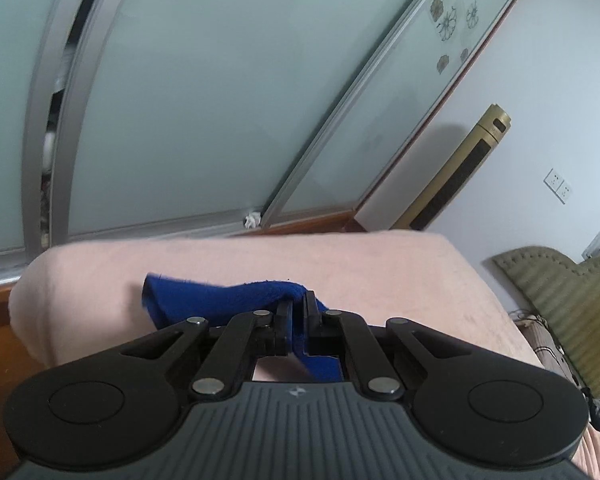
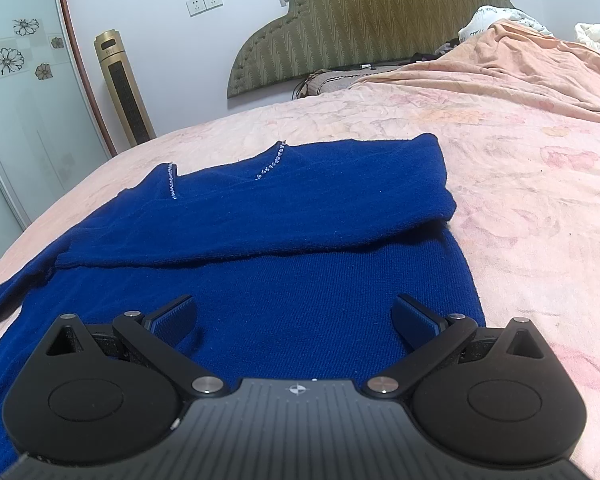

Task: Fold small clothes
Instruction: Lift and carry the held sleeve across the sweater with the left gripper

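The left claw (image 1: 298, 312) is pinched tight on a fold of the blue sweater (image 1: 220, 300), lifting a ridge of the knit clear of the pink bedspread (image 1: 400, 280); some of the fabric hangs down between its linkage arms. Only the left wrist view shows this grip, with the frosted sliding wardrobe doors (image 1: 200, 100) tilted behind it.

The right claw (image 2: 296, 316) stands wide apart, holding nothing, just above the lower body of the blue sweater (image 2: 260, 248). Only this view shows the garment's layout: spread on the floral pink bedspread (image 2: 520, 160), with one sleeve folded across the chest and rhinestone trim (image 2: 270, 164) along the neckline. Beyond stand a gold tower heater (image 2: 122, 88) and the padded olive headboard (image 2: 360, 20).
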Demonstrator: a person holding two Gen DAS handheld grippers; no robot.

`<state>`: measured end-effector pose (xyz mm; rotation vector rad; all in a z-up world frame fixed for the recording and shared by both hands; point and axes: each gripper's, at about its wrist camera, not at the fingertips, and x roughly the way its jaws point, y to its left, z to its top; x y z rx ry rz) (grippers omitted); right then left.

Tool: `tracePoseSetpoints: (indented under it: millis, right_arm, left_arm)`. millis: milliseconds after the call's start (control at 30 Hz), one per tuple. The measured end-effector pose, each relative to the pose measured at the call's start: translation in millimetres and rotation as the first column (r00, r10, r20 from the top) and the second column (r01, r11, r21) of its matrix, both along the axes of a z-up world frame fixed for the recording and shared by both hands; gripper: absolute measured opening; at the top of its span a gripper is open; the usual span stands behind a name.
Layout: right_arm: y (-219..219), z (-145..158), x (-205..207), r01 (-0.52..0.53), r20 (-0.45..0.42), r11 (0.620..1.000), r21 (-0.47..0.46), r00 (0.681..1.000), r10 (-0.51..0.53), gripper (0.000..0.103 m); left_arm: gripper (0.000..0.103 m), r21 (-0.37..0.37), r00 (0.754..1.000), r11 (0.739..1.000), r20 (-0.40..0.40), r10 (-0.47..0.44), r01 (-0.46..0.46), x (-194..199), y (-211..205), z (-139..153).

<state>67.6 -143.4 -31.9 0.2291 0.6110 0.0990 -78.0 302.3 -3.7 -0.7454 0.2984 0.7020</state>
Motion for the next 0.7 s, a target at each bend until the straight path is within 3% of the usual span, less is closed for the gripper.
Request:
tracePoseSetpoints:
  millis: [167,233,300,367,433,500,567,600,633,667,700]
  right_arm:
    - [-0.1,0.0,-0.1,0.0,0.0,1.0,0.0,1.0,0.0,0.102]
    - [-0.3,0.0,-0.1,0.0,0.0,1.0,0.0,1.0,0.0,0.102]
    - [-0.5,0.0,-0.2,0.0,0.001,1.0,0.001,1.0,0.0,0.102]
    - [-0.5,0.0,-0.2,-0.001,0.001,1.0,0.004,1.0,0.001,0.102]
    - [-1.3,-0.2,-0.5,-0.001,0.004,1.0,0.014,1.0,0.001,0.102]
    - [-2.8,-0.3,-0.9,0.0,0.007,1.0,0.025,1.0,0.0,0.102]
    - [-4.3,-0.4,-1.8,0.001,0.011,0.999,0.039,1.0,-0.001,0.102]
    - [-5.6,-0.4,-2.1,0.001,0.013,0.999,0.047,1.0,-0.002,0.102]
    - [-6.4,-0.4,-2.4,0.002,0.015,0.999,0.053,1.0,-0.003,0.102]
    - [-7.1,-0.4,-2.6,0.003,0.016,0.998,0.06,1.0,-0.004,0.102]
    - [-7.9,-0.6,-2.8,0.003,0.018,0.998,0.065,1.0,-0.004,0.102]
  left_arm:
    - [0.004,0.138,0.997,0.987,-0.008,-0.082,0.082,55.5,-28.7,22.2]
    - [0.005,0.209,0.984,0.961,-0.039,-0.176,0.181,83.5,-52.6,30.6]
    - [0.005,0.285,0.949,0.905,-0.092,-0.302,0.316,110.9,-88.0,35.0]
    - [0.005,0.336,0.876,0.809,-0.172,-0.451,0.483,137.3,-127.6,31.8]
    - [0.005,0.373,0.786,0.693,-0.255,-0.563,0.617,154.5,-168.0,22.1]
    - [0.005,0.388,0.671,0.55,-0.358,-0.65,0.74,165.1,-209.5,8.3]
    - [0.005,0.365,0.533,0.395,-0.465,-0.707,0.843,170.0,-247.3,-10.3]
    - [0.005,0.359,0.485,0.337,-0.505,-0.714,0.87,166.8,-263.0,-19.1]
    - [0.006,0.363,0.45,0.283,-0.549,-0.705,0.887,164.0,-276.7,-27.4]
    - [0.009,0.386,0.435,0.234,-0.593,-0.677,0.892,159.1,-289.9,-36.3]
    - [0.009,0.412,0.438,0.205,-0.618,-0.653,0.888,150.4,-300.8,-43.4]
